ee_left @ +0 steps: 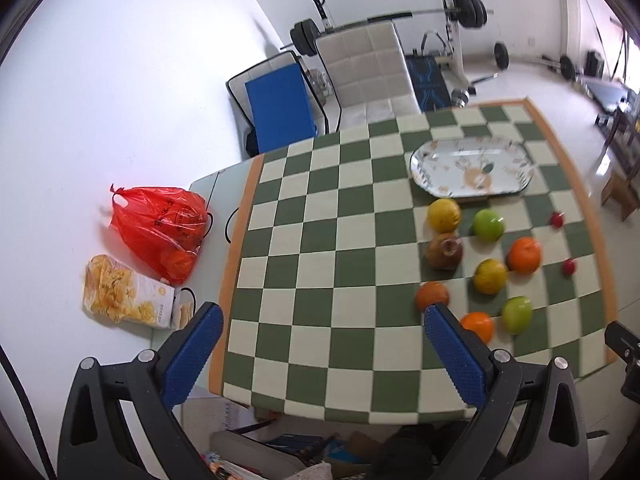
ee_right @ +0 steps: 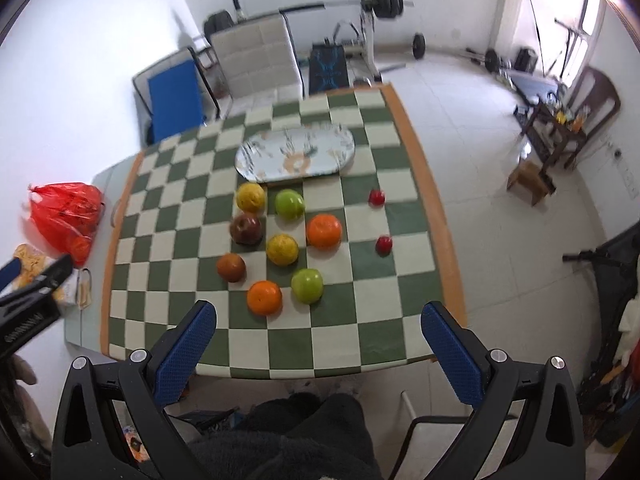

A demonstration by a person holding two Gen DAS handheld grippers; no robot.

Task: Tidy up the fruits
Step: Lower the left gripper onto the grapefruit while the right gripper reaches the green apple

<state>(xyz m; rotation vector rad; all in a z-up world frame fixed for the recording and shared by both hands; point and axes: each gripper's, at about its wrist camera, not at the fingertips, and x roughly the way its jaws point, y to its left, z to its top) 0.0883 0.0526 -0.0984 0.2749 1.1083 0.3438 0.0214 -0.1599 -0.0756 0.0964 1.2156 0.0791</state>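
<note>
Right gripper — jaws spread wide, nothing between the blue pads, held above the near edge of the table. Left gripper likewise spread and empty, out over the table's left side; its black body shows at the left edge of the right wrist view.

Just beyond the right gripper sits the loose fruit on the checked cloth. Nearest: an orange and a green apple, just beside each other. Behind them a dark reddish-orange fruit, a yellow-orange citrus, a second orange, a dark red apple, a second green apple and a yellow citrus. Off to the right, apart from the group, two small red fruits.

Count: ten pieces in all — two oranges, two green apples, two yellowish citrus, one dark apple, one dark orange fruit, two small red ones.

Beyond the fruit, the oval patterned plate — bare, nothing on it.

Judgement: the opening step, nothing gathered yet. The next move calls for lowering a gripper over a near fruit, probably the front orange, and closing gently on its round sides before carrying it to the plate.

Off the cloth to the left: a red plastic bag and a snack box.
</note>
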